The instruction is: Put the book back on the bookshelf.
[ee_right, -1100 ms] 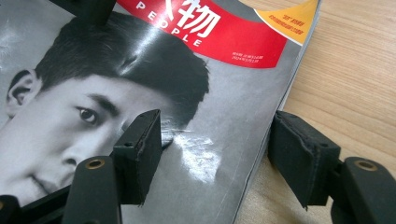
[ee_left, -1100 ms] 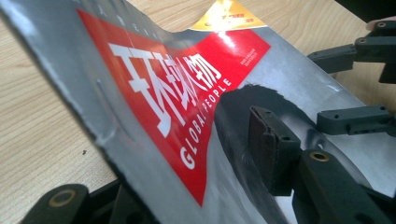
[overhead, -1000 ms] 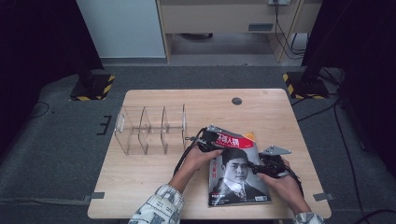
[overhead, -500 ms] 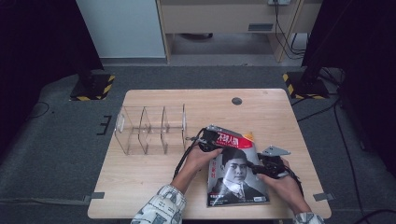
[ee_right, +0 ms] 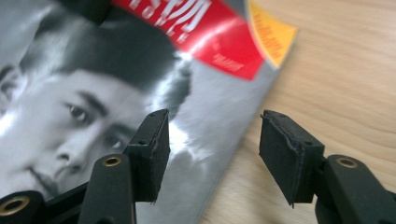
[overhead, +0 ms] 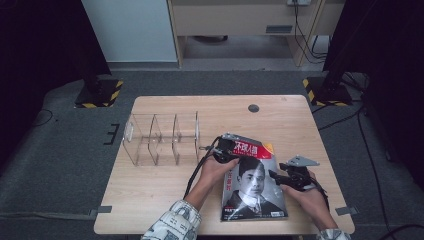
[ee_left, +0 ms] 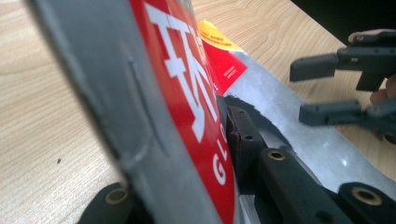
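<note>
High view: the left gripper (overhead: 231,150) has just clamped the magazine (overhead: 252,185) at its top-left corner, the half-open right gripper (overhead: 285,176) closing at its right edge, ready to lift

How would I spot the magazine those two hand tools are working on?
Look at the wooden table, near its front right corner. The magazine lies there, right of the clear divider rack. It alone is printed: a grey portrait cover under a red title band.

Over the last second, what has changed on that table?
The left tool has just closed its jaws on the magazine's top edge. The right tool has narrowed slightly, open over the right edge. The clear rack and the hands kept their places.
</note>
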A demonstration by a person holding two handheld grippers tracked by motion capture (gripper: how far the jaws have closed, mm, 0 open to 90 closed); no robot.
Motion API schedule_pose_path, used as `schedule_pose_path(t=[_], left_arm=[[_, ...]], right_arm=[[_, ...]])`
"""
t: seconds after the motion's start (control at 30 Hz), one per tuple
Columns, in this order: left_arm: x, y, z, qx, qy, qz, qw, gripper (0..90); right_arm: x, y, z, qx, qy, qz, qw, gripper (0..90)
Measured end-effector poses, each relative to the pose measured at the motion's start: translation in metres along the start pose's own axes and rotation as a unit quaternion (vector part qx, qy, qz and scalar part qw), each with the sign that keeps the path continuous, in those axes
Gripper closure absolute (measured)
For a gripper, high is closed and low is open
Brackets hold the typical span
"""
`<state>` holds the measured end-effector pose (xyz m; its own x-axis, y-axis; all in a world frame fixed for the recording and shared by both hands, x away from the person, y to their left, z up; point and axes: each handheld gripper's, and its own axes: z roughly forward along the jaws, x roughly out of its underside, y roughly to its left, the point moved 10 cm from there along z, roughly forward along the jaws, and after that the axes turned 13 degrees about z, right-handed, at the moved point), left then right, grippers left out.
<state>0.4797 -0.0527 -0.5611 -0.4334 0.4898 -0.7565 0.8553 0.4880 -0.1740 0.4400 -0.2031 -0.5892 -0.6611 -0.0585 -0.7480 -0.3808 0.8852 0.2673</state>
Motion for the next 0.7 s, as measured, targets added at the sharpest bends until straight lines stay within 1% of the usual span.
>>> schedule_pose_path(t=[0.1, 0.13, 0.23, 0.33, 0.37, 0.43, 0.57, 0.6, 0.63, 0.7], left_arm=[[-0.005, -0.003, -0.003, -0.001, -0.004, 0.007, 1.0, 82.8], [-0.008, -0.004, -0.004, -0.002, -0.007, 0.01, 0.9999, 83.0], [-0.015, -0.007, -0.008, -0.002, -0.013, 0.014, 0.9998, 83.4], [-0.021, -0.008, -0.012, -0.004, -0.015, 0.024, 0.9996, 83.8], [-0.024, -0.008, -0.014, -0.006, -0.018, 0.025, 0.9995, 83.9], [-0.029, -0.009, -0.017, -0.007, -0.025, 0.024, 0.9994, 84.3], [-0.036, -0.009, -0.022, -0.013, -0.027, 0.032, 0.999, 84.7], [-0.041, -0.01, -0.026, -0.015, -0.032, 0.035, 0.9988, 84.8], [-0.041, -0.01, -0.026, -0.015, -0.032, 0.035, 0.9988, 85.0], [-0.048, -0.012, -0.031, -0.015, -0.042, 0.038, 0.9983, 85.4]], right_arm=[[-0.003, -0.008, -0.004, 0.01, -0.009, 0.018, 0.9998, 43.5], [-0.003, -0.01, -0.005, 0.014, -0.008, 0.015, 0.9998, 43.5], [-0.001, -0.017, -0.005, 0.034, -0.003, 0.018, 0.9993, 42.9], [0.0, -0.024, -0.006, 0.052, -0.003, 0.027, 0.9983, 42.0], [-0.001, -0.027, -0.006, 0.058, -0.006, 0.027, 0.9979, 42.1], [0.001, -0.033, -0.007, 0.072, -0.004, 0.033, 0.9968, 41.4], [0.006, -0.041, -0.006, 0.086, 0.002, 0.045, 0.9953, 39.0], [0.006, -0.042, -0.006, 0.088, 0.002, 0.042, 0.9952, 38.1], [0.006, -0.042, -0.006, 0.088, 0.002, 0.042, 0.9952, 38.1], [0.006, -0.042, -0.005, 0.093, 0.0, 0.043, 0.9947, 35.7]])
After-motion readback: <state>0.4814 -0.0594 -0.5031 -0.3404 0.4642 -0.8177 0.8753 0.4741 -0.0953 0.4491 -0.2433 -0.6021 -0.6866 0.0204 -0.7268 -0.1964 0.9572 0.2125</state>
